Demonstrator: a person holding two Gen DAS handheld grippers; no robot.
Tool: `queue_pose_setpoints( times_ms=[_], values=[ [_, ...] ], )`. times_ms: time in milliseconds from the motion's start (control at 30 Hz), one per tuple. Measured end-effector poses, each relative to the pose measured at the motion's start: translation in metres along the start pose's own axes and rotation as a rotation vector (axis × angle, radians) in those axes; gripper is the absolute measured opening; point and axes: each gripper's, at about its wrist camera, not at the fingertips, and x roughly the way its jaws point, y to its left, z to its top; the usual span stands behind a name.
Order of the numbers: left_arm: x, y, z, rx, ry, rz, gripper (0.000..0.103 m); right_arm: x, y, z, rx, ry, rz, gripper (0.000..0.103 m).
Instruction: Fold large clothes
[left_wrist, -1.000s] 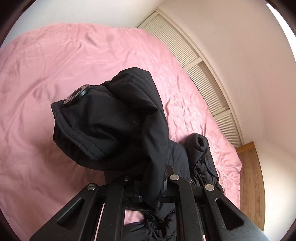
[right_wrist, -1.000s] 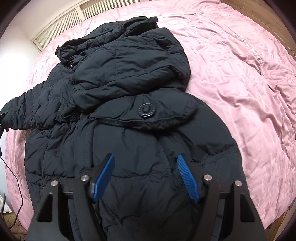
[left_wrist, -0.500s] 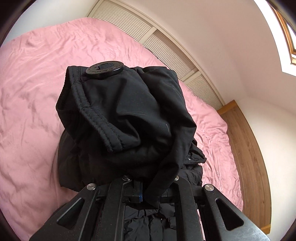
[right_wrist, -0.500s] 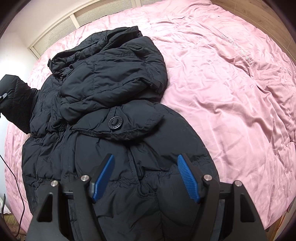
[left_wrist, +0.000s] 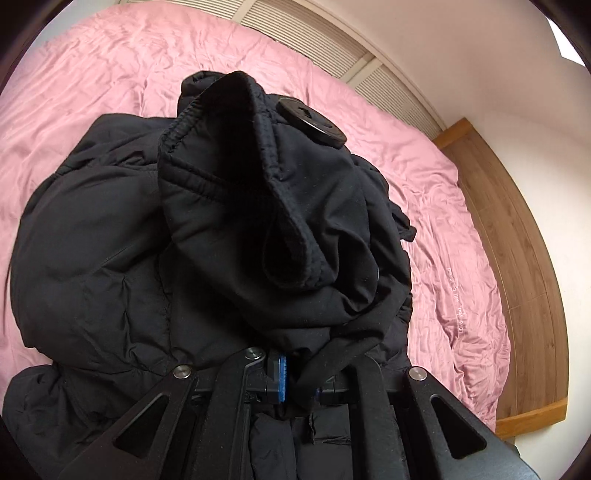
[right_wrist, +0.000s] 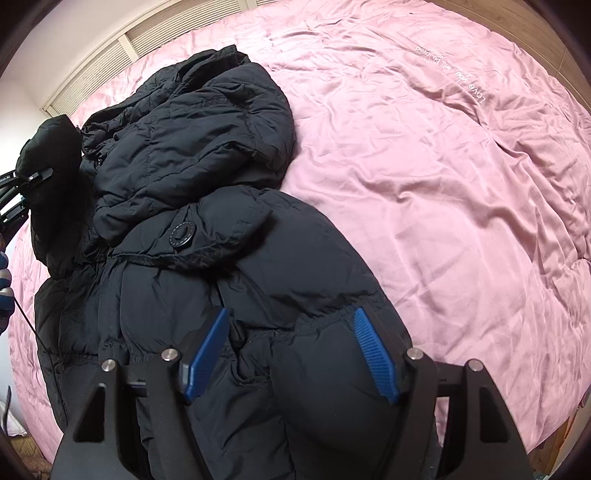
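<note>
A large black puffer jacket lies on the pink bed, one sleeve folded across its chest. My left gripper is shut on the other sleeve's cuff, which it holds up over the jacket body; a round black button shows on the cuff. In the right wrist view the left gripper and the lifted sleeve are at the left edge. My right gripper is open, its blue pads above the jacket's lower part, holding nothing.
The pink duvet covers the bed and stretches bare to the jacket's right. A wooden bed frame runs along the far side. Slatted white doors and a white wall stand behind the bed. A thin cable hangs at the left.
My left gripper has carried the sleeve cuff up and inward over the jacket body. My right gripper has stayed open and drifted slightly over the lower jacket.
</note>
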Motion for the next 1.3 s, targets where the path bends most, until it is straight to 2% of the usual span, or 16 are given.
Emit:
queue_pose_setpoints(
  times_ms=[133,233,300,333,400,467,633,767,867,967,1167,1300],
  values=[
    [0.035,-0.004,-0.001,0.016,0.057,0.052,0.011,0.005,-0.007,-0.001,0.01,0.01,-0.002,0.07],
    [0.051,-0.005,0.0,0.017,0.083,0.072,0.017,0.007,-0.01,-0.001,0.018,0.012,-0.001,0.07],
    [0.057,-0.013,0.005,0.016,0.089,0.053,0.033,0.008,-0.011,0.0,0.015,0.013,-0.002,0.07],
    [0.059,-0.012,0.006,0.019,0.09,0.041,0.037,0.008,-0.011,0.001,0.013,0.013,-0.002,0.07],
    [0.06,-0.02,0.006,0.033,0.097,0.014,0.055,0.009,-0.012,0.002,0.012,0.012,-0.003,0.07],
    [0.067,-0.033,0.004,0.052,0.112,-0.01,0.057,0.01,-0.011,0.004,0.011,0.011,-0.006,0.07],
    [0.065,-0.038,0.0,0.099,0.156,-0.079,0.057,0.009,0.004,0.013,-0.03,0.001,-0.005,0.07],
    [0.042,-0.023,-0.016,0.16,0.14,-0.062,0.057,0.006,0.03,0.023,-0.105,-0.009,0.012,0.07],
    [0.011,-0.014,-0.02,0.174,0.09,-0.026,0.057,0.001,0.06,0.035,-0.179,-0.026,0.051,0.07],
    [-0.017,0.001,-0.005,0.171,0.03,0.022,0.058,-0.006,0.103,0.053,-0.262,-0.056,0.114,0.07],
    [-0.036,0.041,0.041,0.137,-0.056,0.127,0.058,-0.024,0.22,0.102,-0.463,-0.158,0.257,0.07],
    [-0.028,0.051,0.069,0.14,-0.082,0.171,0.058,-0.018,0.285,0.139,-0.555,-0.219,0.299,0.07]
  ],
)
